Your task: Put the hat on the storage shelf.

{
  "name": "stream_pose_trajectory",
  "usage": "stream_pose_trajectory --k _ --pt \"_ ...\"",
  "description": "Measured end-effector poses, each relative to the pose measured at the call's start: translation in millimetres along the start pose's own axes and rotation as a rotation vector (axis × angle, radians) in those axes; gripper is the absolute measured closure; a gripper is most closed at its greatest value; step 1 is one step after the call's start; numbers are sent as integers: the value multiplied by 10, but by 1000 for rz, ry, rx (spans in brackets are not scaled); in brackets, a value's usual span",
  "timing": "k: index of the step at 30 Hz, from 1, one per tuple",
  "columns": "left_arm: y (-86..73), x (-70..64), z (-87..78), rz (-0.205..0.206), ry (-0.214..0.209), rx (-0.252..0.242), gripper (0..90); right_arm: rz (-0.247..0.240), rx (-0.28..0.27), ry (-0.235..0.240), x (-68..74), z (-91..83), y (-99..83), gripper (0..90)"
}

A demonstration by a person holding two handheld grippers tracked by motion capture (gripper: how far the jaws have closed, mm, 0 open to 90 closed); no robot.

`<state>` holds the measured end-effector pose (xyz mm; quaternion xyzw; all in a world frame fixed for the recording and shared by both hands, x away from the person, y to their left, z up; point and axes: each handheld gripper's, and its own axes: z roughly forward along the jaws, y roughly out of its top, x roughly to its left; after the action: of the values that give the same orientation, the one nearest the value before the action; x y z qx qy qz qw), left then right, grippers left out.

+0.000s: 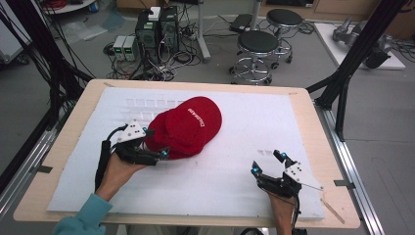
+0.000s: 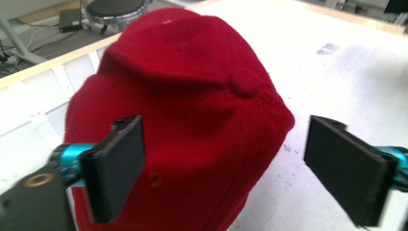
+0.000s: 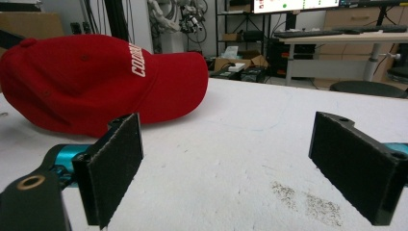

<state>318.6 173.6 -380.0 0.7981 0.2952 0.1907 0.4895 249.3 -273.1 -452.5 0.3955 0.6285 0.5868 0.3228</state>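
The red cap (image 1: pixel 188 127) lies crown-up on the white surface (image 1: pixel 230 166), seemingly empty underneath. The left claw (image 1: pixel 155 143) gapes around its rear; the right claw (image 1: pixel 268 164) gapes well apart.

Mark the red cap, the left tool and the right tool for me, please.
red cap (image 1: pixel 188 128): high view, on the crown beside the white lettering.
left tool (image 1: pixel 155 143): high view, midway between its fingertips at the cap's back edge.
right tool (image 1: pixel 268 163): high view, midway between its open fingertips above the white sheet.
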Motion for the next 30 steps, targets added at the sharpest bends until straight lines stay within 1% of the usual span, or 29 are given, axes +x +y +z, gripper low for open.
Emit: stream_pose_trajectory --k 2,4,6,7,9,10,11,14,16,19,23,24,25,27,28,29,30 --pt "9 -11 70 6 7 24 190 4 1 -4 2 -2 0 106" --pt "8 -14 85 3 11 27 224 3 -2 -5 -3 -2 0 107" --pt "1 0 111 -6 19 39 232 7 -3 -8 -3 -3 -1 106" --pt "-1 1 117 -13 21 36 247 8 -3 -7 -2 -2 -1 106" --pt "0 8 116 -12 20 39 274 6 -3 -8 -2 -2 -1 107" --pt "-5 17 122 -25 17 44 288 5 -4 -8 -1 -2 -1 107" --pt "-5 17 122 -25 17 44 294 5 -4 -8 -1 -2 -1 107" --pt "-12 31 143 -54 10 67 306 5 -4 -6 -3 -3 -1 107" --pt "-20 30 167 -55 3 82 329 5 -5 -7 -2 -4 -1 107" --pt "-23 34 181 -57 3 87 340 6 -4 -5 -3 -4 -1 106" --pt "-25 29 192 -61 -3 80 486 7 -3 -5 -4 -5 -1 107" --pt "-27 29 200 -62 -11 78 486 7 -3 -5 -4 -5 -1 107" --pt "-29 32 206 -61 -13 83 542 7 -3 -5 -4 -5 -1 106" --pt "-34 41 218 -68 -17 86 600 5 -4 -4 -4 -4 -1 107" --pt "-34 42 221 -74 -17 84 641 6 -5 -4 -3 -4 -1 107" --pt "-34 42 221 -78 -15 81 641 6 -5 -4 -3 -4 -1 107" --pt "-34 46 225 -76 -6 76 698 5 -6 -4 -3 -4 -2 106"
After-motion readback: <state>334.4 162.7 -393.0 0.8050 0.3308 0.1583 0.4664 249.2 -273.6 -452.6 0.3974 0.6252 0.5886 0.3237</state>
